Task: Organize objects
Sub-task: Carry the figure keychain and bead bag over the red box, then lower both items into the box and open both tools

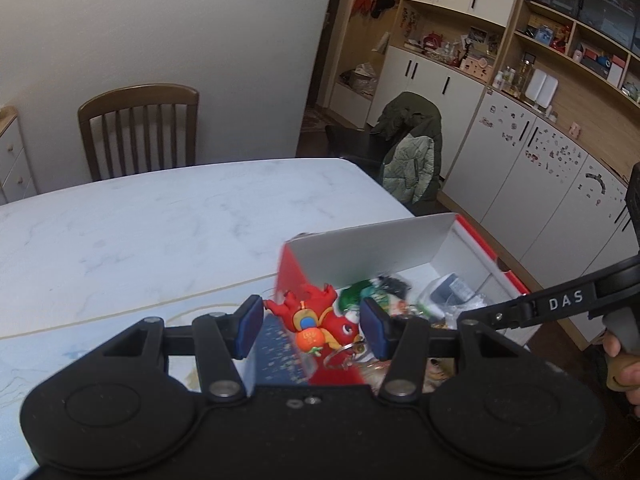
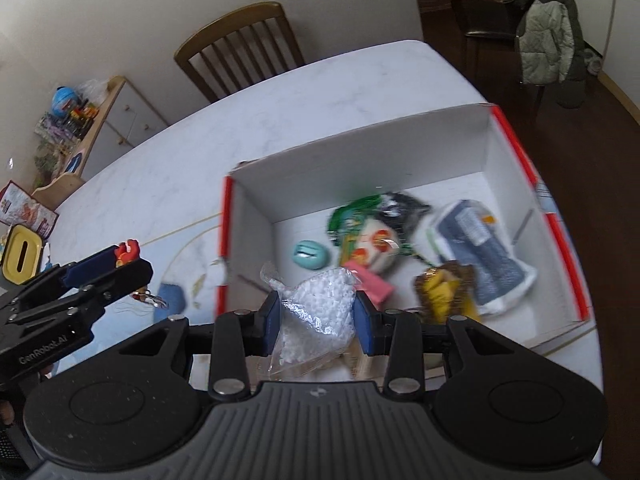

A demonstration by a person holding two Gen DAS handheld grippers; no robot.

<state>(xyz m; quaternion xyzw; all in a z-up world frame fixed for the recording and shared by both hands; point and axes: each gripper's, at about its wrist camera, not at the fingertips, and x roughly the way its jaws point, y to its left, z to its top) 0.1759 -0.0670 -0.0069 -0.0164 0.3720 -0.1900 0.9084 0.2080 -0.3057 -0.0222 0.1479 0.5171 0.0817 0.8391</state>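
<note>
My left gripper [image 1: 312,330] is shut on a red toy keychain [image 1: 316,318] with an orange ball, held just left of the box's near corner. In the right wrist view the left gripper [image 2: 124,266] comes in from the left, the red toy keychain [image 2: 128,251] at its tips and the key ring hanging below. My right gripper [image 2: 318,322] is shut on a clear bag of white beads [image 2: 316,312] above the near side of the open red-and-white box [image 2: 360,160]. Inside lie a teal piece [image 2: 311,255], a green-and-white toy [image 2: 368,240], a grey-blue packet [image 2: 480,248] and a yellow-brown toy [image 2: 444,286].
The box stands at the right end of a white marble table [image 1: 160,220]. A wooden chair [image 1: 140,128] is at the far side. A jacket-draped chair [image 1: 412,148] and cabinets [image 1: 520,168] are to the right. A yellow box [image 2: 20,256] sits at the left. A hand [image 1: 624,364] holds the right gripper [image 1: 480,316].
</note>
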